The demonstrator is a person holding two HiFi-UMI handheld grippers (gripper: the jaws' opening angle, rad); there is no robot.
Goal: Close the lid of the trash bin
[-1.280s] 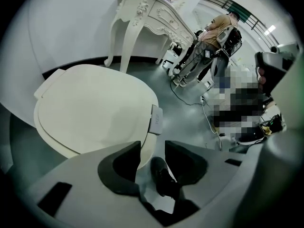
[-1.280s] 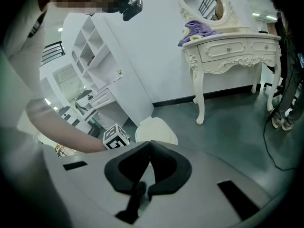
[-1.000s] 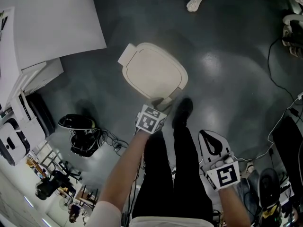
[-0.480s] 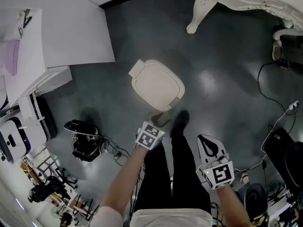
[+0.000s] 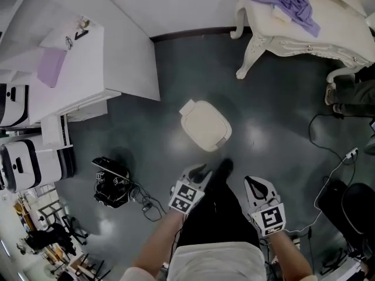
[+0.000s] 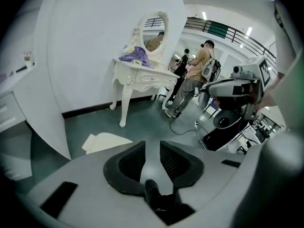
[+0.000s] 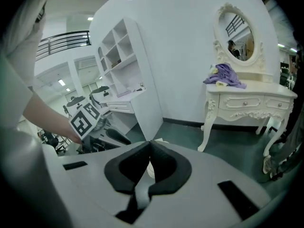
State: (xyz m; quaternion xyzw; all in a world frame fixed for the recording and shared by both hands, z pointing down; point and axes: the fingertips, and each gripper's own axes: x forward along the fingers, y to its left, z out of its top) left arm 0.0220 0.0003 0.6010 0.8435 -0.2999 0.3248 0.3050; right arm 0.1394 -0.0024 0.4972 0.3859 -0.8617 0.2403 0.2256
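Head view: bin lid (image 5: 205,124) lies flat, task apparently done; left gripper (image 5: 197,172) jaws, empty, just narrowed; right gripper (image 5: 258,187) jaws together.

Looks along the left gripper (image 6: 152,144), jaws just closing in yet apart, nothing between. Shows a cream trash bin (image 6: 107,141) near a white dressing table (image 6: 142,77) bearing purple cloth (image 6: 137,57).

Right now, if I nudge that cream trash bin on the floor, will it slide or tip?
The trash bin looks like thin plastic, so probably light. The glossy floor suggests it would slide. Broad footprint: tipping seems unlikely.
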